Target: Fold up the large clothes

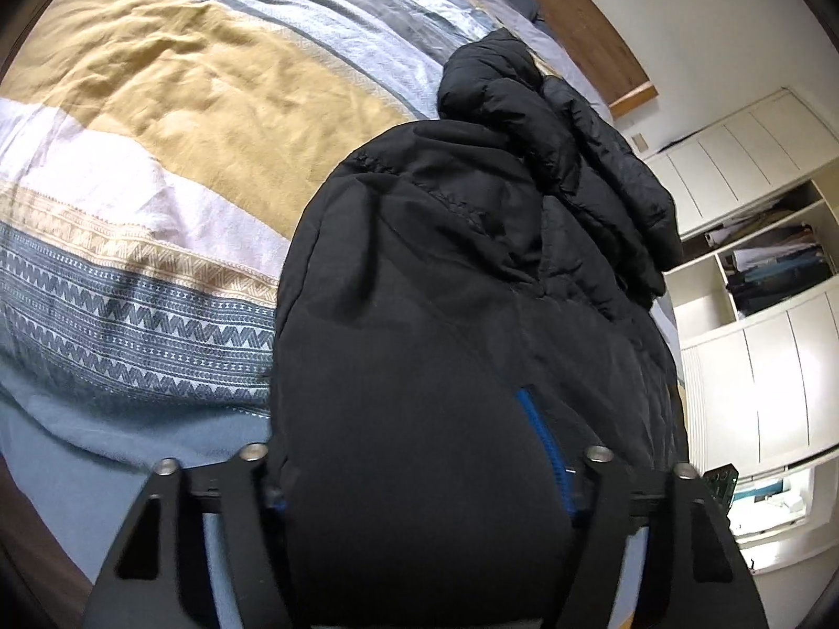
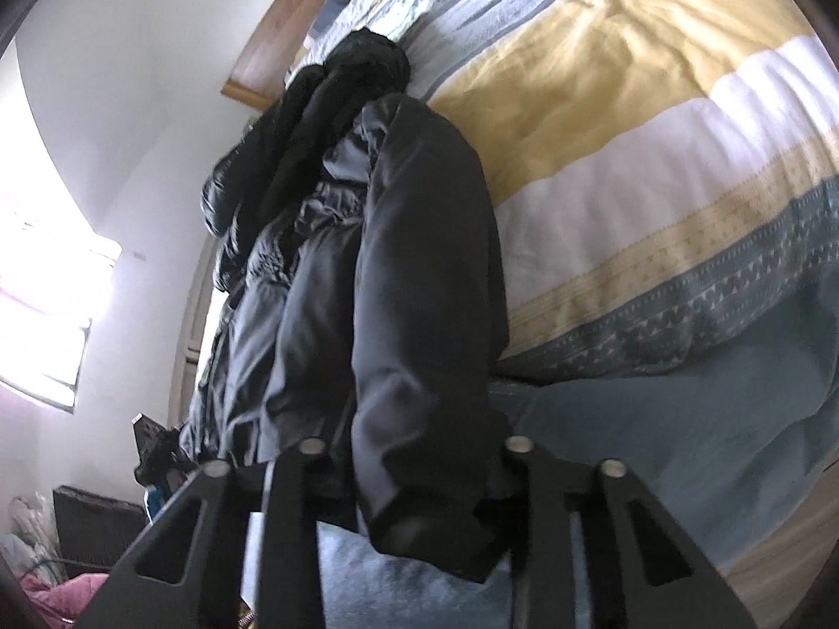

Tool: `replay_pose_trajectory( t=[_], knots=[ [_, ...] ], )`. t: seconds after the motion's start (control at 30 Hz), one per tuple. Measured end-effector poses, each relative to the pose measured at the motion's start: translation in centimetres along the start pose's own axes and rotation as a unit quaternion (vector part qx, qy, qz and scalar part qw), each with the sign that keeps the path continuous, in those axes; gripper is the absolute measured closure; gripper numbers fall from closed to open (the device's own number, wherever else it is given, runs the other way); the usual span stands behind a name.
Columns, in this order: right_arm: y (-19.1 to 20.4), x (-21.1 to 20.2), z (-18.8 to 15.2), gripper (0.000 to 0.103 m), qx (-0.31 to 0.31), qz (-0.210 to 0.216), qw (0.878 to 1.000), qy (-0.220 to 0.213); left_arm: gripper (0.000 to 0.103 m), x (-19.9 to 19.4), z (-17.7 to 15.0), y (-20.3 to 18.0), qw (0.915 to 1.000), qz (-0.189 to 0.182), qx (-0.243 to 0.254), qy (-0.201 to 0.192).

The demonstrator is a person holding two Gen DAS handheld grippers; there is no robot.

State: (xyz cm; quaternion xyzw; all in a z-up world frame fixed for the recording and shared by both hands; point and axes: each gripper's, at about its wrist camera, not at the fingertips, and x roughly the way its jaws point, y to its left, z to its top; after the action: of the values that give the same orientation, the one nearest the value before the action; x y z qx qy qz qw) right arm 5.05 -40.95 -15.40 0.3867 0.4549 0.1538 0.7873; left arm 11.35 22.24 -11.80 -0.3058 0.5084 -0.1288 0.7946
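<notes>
A large black padded jacket [image 1: 445, 272] lies along the edge of a bed, its quilted hood end far from me. It has a blue zip [image 1: 540, 430]. My left gripper [image 1: 425, 477] is shut on the jacket's near hem; the cloth bulges between the fingers and hides the tips. In the right wrist view the jacket [image 2: 419, 262] hangs lifted in folds, grey lining showing. My right gripper [image 2: 419, 492] is shut on a dark sleeve or hem end that droops over the fingers.
The bed carries a striped duvet [image 1: 183, 120] in yellow, white, blue and grey, also in the right wrist view [image 2: 655, 157]. A wooden headboard [image 1: 577, 15] stands at the far end. White wardrobe with open shelves [image 1: 760, 241] is beside the bed. A bright window [image 2: 47, 288] and floor clutter are at left.
</notes>
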Motion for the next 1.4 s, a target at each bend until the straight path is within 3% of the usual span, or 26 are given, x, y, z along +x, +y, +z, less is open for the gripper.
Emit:
replay_pose_trajectory(
  t=[0.07, 0.27, 0.5, 0.7, 0.93, 1.17, 1.3, 1.4],
  knots=[
    [0.9, 0.1, -0.2, 0.085, -0.004, -0.005, 1.0, -0.011, 0.059, -0.3, -0.2, -0.1, 0.9999, -0.006, 0.008, 0.0],
    [3.9, -0.3, 0.1, 0.09, -0.033, -0.027, 0.999, -0.033, 0.081, -0.2, -0.5, -1.7, 0.9991, -0.011, 0.042, 0.001],
    [7.0, -1.6, 1.9, 0.091, -0.056, -0.035, 0.996, -0.064, 0.089, -0.8, 0.4, -3.5, 0.9982, -0.026, 0.054, -0.004],
    [9.0, -2.8, 4.7, 0.091, -0.065, -0.02, 0.993, -0.094, 0.09, -2.2, 3.2, -6.0, 0.9961, -0.056, 0.065, -0.019],
    [11.3, -4.6, 11.2, 0.091, -0.067, 0.017, 0.987, -0.143, 0.09, -4.5, 9.8, -8.9, 0.9883, -0.127, 0.052, -0.065],
    [12.2, -3.6, 19.4, 0.091, -0.035, 0.079, 0.979, -0.187, 0.089, -3.8, 18.1, -9.4, 0.9584, -0.262, -0.035, -0.109],
    [13.4, -1.4, 24.6, 0.091, -0.032, 0.059, 0.976, -0.205, 0.088, -1.7, 23.1, -10.8, 0.9535, -0.269, -0.05, -0.125],
    [15.1, 0.8, 28.5, 0.091, -0.044, 0.039, 0.975, -0.214, 0.088, -0.3, 26.4, -11.1, 0.9557, -0.256, -0.053, -0.134]
  ],
)
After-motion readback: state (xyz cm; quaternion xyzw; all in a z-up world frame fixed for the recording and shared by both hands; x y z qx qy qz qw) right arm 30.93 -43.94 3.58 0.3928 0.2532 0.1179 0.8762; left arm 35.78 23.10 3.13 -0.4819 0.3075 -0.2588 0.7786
